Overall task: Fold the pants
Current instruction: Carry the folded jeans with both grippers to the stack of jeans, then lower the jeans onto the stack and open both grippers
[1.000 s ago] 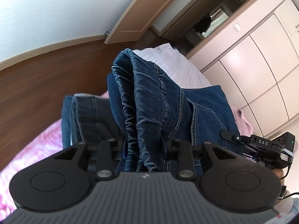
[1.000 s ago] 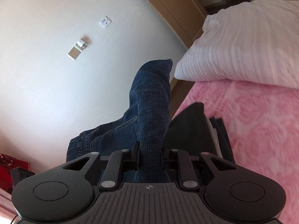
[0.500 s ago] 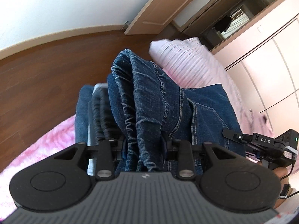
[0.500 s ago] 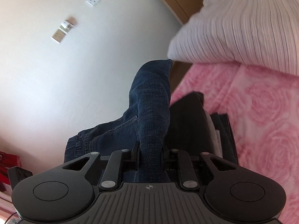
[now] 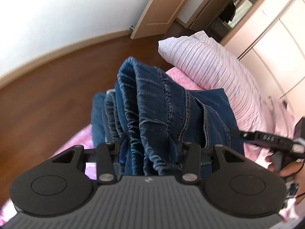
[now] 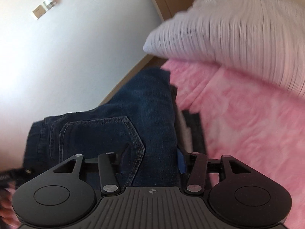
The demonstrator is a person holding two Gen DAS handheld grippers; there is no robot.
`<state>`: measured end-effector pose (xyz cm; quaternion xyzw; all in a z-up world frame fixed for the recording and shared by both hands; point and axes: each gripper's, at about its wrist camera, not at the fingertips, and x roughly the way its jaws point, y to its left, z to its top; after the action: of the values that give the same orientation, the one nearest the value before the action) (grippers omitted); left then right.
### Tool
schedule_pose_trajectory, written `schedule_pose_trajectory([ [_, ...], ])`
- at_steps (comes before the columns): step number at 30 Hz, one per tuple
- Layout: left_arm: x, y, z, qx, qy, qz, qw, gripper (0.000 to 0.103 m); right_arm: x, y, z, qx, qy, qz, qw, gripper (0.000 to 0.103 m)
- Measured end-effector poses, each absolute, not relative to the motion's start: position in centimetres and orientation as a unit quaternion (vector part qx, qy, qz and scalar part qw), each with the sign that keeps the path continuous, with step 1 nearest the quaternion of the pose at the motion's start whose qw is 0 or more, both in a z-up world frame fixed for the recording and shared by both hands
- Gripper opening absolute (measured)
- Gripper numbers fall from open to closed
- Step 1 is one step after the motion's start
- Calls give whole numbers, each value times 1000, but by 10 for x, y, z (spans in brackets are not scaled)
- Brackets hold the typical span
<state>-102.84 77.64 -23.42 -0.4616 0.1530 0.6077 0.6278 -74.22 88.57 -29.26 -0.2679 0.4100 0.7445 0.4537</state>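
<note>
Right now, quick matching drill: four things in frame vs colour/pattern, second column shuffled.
Things:
1. jeans
2. pillow
3. bedspread
4. floor

Colour or pattern:
A. pink with a rose pattern
B. brown wood
C. dark blue denim
D. white with thin stripes

Pairs: 1-C, 2-D, 3-A, 4-B
</note>
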Motion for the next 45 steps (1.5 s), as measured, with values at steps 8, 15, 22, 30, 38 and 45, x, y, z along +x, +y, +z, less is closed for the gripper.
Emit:
schedule_pose_trajectory([
  [8,-1018,768,-190,-398,149,637,644,34,-740,872,-273,-252,383,754,471,48],
  [15,-981,788,-239,-343,273,647,624,20,-778,849,-291,-348,270,765,470,48],
  [22,-972,775,-219,-343,271,664,607,21,-781,836,-274,-356,265,762,472,49],
  [30,-968,688,-157,-409,212,684,566,38,-710,731,-230,-264,356,743,502,52],
  [38,-923,588,-98,-412,215,680,566,58,-692,637,-186,-254,357,753,490,63],
  [45,-875,524,-60,-384,238,685,571,72,-692,573,-140,-257,335,778,466,65],
])
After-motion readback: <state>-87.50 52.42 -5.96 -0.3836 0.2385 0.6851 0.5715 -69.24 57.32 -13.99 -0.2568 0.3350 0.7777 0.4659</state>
